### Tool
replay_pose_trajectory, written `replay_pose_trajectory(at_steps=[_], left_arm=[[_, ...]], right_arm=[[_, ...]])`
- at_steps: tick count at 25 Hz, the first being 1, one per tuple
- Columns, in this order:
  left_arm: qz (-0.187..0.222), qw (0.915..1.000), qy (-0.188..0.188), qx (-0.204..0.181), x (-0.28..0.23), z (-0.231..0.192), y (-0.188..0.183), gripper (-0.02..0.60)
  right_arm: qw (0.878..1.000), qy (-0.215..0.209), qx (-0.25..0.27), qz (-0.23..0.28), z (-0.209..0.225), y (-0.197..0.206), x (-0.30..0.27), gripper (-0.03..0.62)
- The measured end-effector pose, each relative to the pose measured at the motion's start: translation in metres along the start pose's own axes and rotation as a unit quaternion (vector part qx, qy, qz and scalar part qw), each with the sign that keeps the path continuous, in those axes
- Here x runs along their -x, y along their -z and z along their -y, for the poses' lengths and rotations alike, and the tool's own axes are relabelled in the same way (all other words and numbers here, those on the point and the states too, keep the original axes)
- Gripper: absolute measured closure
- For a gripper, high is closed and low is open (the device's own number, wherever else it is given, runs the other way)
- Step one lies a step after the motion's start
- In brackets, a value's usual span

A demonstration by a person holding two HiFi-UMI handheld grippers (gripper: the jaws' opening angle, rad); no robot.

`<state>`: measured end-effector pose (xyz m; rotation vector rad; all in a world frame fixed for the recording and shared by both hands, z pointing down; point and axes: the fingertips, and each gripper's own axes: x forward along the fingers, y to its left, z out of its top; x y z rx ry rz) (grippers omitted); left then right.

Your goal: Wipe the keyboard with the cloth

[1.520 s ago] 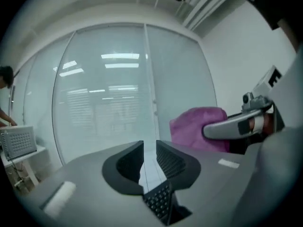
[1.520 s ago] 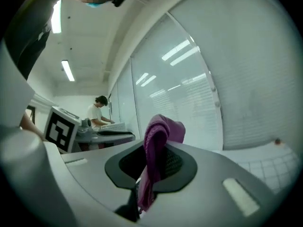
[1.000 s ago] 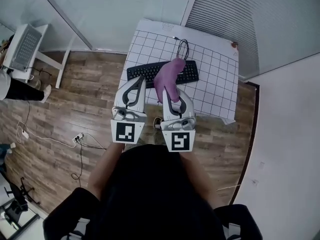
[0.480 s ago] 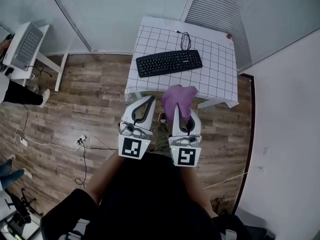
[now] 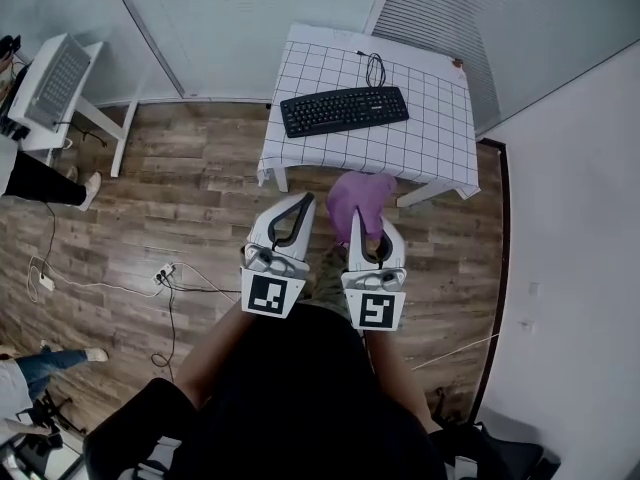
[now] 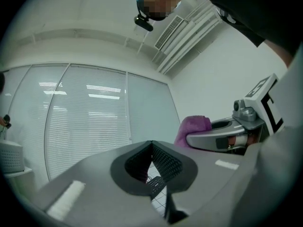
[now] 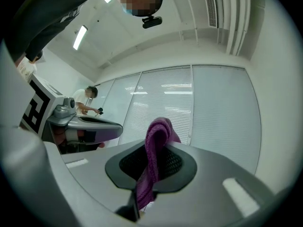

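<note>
No readable text anywhere (keyboard (image 5: pixel 345 111) key legends are too small).

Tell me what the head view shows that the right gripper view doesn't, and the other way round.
Only the head view: the black keyboard lying on the gridded table, its cable coiled behind it, and the wooden floor. Only the right gripper view: the right gripper shut on the purple cloth, the window blinds, a ceiling light and a person in the background. Both: the cloth in the right gripper, and the left gripper beside it.
</note>
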<state>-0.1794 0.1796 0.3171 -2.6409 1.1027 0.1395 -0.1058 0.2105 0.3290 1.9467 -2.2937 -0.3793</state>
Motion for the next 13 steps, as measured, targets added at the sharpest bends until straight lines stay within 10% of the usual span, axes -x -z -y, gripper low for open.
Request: replay_pose_trajectory(at_steps=[13], left_arm=[[0.002,1.0000,0.003,0.006,0.011,-0.003,0.005,0.584]], right_arm=[[1.000,-0.019,0.015,-0.008,-0.018,-0.004,0.000,0.546]])
